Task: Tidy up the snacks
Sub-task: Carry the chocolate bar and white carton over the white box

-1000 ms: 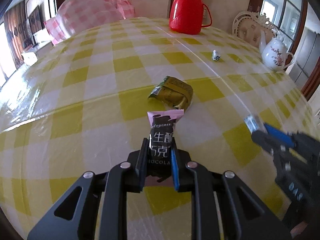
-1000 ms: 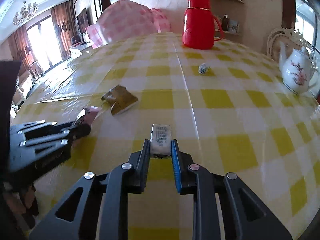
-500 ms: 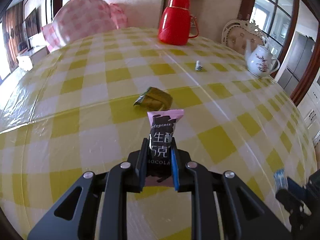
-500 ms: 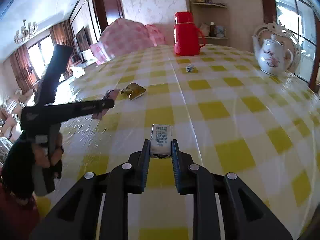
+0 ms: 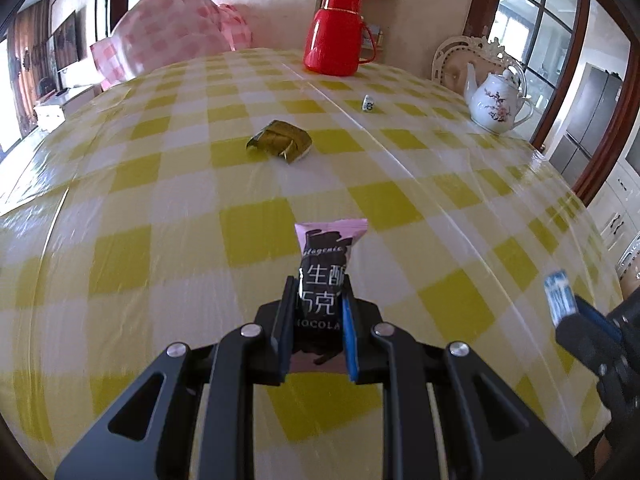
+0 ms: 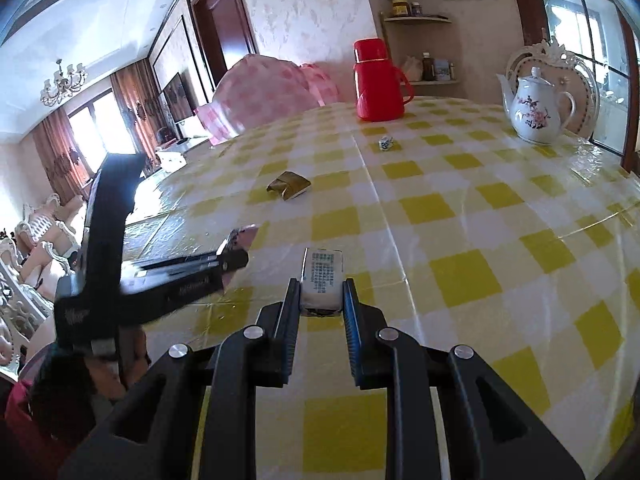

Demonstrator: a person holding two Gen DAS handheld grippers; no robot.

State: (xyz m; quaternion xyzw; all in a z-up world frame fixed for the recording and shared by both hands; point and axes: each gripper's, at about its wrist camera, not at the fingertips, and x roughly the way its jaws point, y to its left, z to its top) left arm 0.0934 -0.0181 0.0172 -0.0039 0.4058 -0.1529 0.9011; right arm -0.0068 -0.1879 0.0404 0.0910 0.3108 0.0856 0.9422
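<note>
Both hand-held grippers are full: the left hand-held gripper [image 5: 316, 312] clamps a chocolate bar [image 5: 325, 276], the right hand-held gripper [image 6: 322, 300] a white packet [image 6: 323, 276]. The green snack [image 5: 280, 145] lies on the tabletop [image 5: 440, 220] farther ahead, slightly left, likely nearer the left.

On the surface [image 5: 168, 208], the flask [image 5: 338, 32] stands behind the folded packet [image 5: 280, 145]; the teapot [image 5: 496, 106] sits right of it, a small piece [image 5: 368, 103] between them.
</note>
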